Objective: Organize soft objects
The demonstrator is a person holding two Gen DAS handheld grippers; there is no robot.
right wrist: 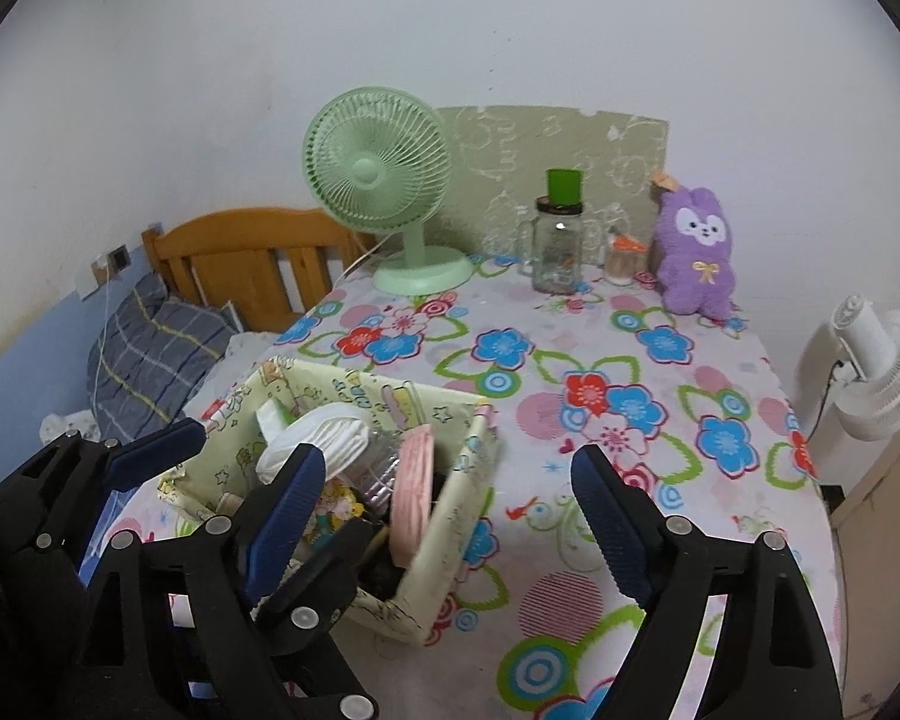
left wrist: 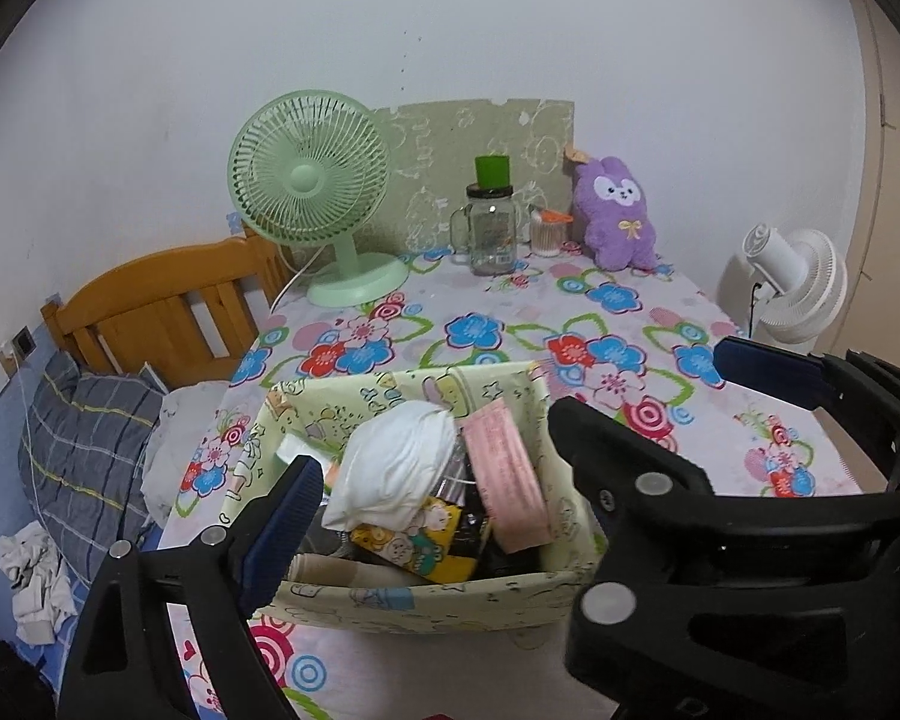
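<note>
A green desk fan (left wrist: 309, 189) stands upright at the far left of the tabletop (left wrist: 510, 324), which wears a flowered cloth. Just right of the fan, a clear glass mug jar (left wrist: 491, 228) with a green cap stands before a pale patterned board (left wrist: 450, 150) leaning on the wall. A small container of cotton swabs (left wrist: 549, 233) sits just right of the jar. Left of the fan and lower, a wooden headboard (left wrist: 162, 300) rises behind a grey plaid pillow (left wrist: 84, 444). Far right of the fan, off the tabletop, stands a white fan (left wrist: 795, 282).
</note>
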